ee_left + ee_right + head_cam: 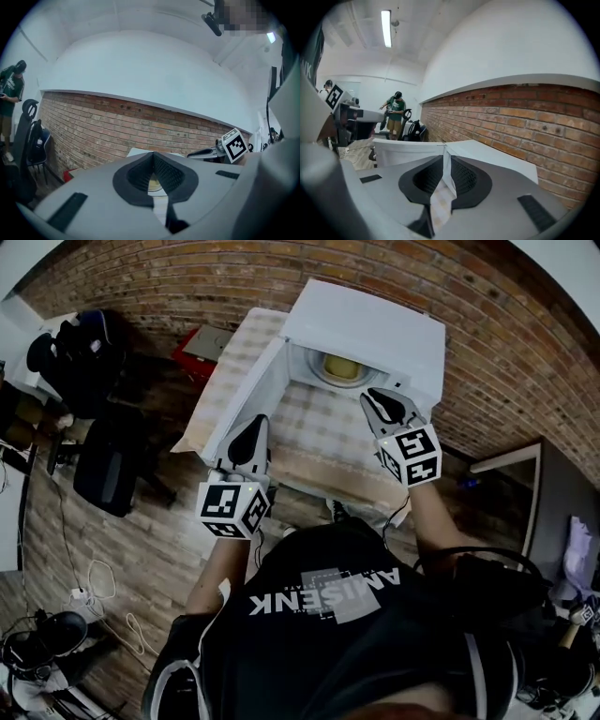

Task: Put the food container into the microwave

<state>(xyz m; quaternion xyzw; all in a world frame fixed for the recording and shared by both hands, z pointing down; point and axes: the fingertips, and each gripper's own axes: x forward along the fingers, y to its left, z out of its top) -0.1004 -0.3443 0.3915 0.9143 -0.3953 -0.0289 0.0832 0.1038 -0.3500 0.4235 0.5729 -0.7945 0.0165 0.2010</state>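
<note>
Now | food container [342, 367] seemingly inside microwave [375, 329] | door [246, 399] open | left gripper [258, 421], right gripper [376, 396]: fingers [177, 176] narrow, empty

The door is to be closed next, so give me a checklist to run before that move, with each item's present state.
1. Food container inside the microwave: ok, it sits in the cavity.
2. Container far enough back to clear the closing door: cannot tell from above.
3. Left claw empty: ok, jaws together with nothing between them.
4. Right claw empty: ok, jaws together with nothing between them.
5. Both claws out of the cavity: ok, they hang over the table in front of it.
6. Door shut: not ok, it stands open on the left side.
</note>
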